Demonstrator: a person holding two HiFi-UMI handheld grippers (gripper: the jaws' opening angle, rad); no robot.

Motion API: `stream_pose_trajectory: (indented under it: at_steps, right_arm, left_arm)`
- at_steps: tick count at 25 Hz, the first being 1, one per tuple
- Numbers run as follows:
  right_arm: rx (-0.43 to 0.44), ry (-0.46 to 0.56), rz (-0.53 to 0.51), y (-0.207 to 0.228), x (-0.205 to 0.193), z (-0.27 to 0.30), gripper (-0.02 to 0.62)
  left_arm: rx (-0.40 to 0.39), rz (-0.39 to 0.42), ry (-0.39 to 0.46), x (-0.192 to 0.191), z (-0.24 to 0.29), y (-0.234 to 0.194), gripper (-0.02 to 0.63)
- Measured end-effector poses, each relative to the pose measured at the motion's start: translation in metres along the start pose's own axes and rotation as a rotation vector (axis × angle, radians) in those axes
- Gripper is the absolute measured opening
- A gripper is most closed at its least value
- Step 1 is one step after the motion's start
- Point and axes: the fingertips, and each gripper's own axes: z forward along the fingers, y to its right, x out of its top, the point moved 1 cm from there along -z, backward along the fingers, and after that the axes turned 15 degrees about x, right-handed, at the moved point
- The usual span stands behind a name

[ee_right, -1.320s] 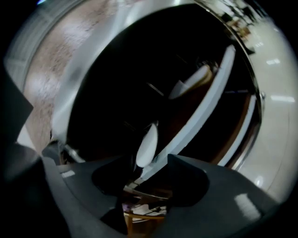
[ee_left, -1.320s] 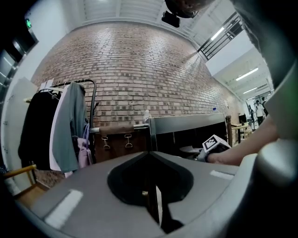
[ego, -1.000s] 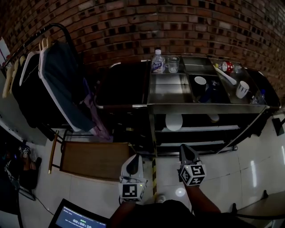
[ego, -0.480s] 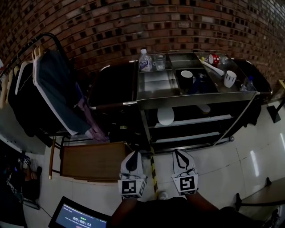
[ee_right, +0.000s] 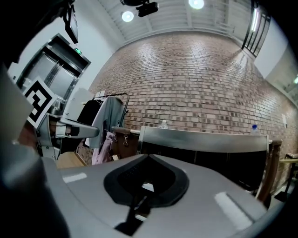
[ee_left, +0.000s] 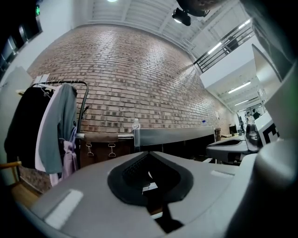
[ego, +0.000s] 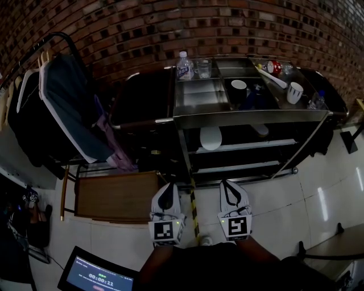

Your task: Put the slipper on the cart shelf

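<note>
**A:** Where's the slipper?

**B:** Only the head view has it. The white slipper (ego: 210, 138) lies on the cart's (ego: 250, 117) upper shelf (ego: 256, 145). It sits near the shelf's left end, at the front edge, just under the steel top. Neither gripper view shows it, because from that low the shelves are only dark.

**A:** And the grippers?

**B:** The left gripper (ego: 168, 186) and the right gripper (ego: 227, 183) hang side by side over the floor in front of the cart, well apart from the slipper. Each one's own view shows its jaws pressed together with nothing between them.

**A:** What do those two views add?

**B:** They show the ceiling lights (ee_right: 196, 3) and the brick wall (ee_right: 195, 79) up to its top. Both catch the water bottle (ee_left: 135, 124) at the back left corner of the cart top. The left gripper view also shows a grey coat (ee_left: 58, 125) hanging left of the cart. The right gripper view has the left gripper at its own left edge.
</note>
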Motion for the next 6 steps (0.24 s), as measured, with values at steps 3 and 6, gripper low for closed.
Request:
stream_pose_trajectory:
  at_steps: [3, 6]
  right_arm:
    - [0.020, 0.061, 0.014, -0.0020, 0.0063, 0.0014, 0.002]
    - [0.048, 0.096, 0.010, -0.0051, 0.0108, 0.0002, 0.002]
  left_arm:
    - [-0.004, 0.003, 0.008, -0.0003, 0.0020, 0.0001, 0.015]
    - [-0.010, 0.008, 0.006, -0.0009, 0.0013, 0.0020, 0.015]
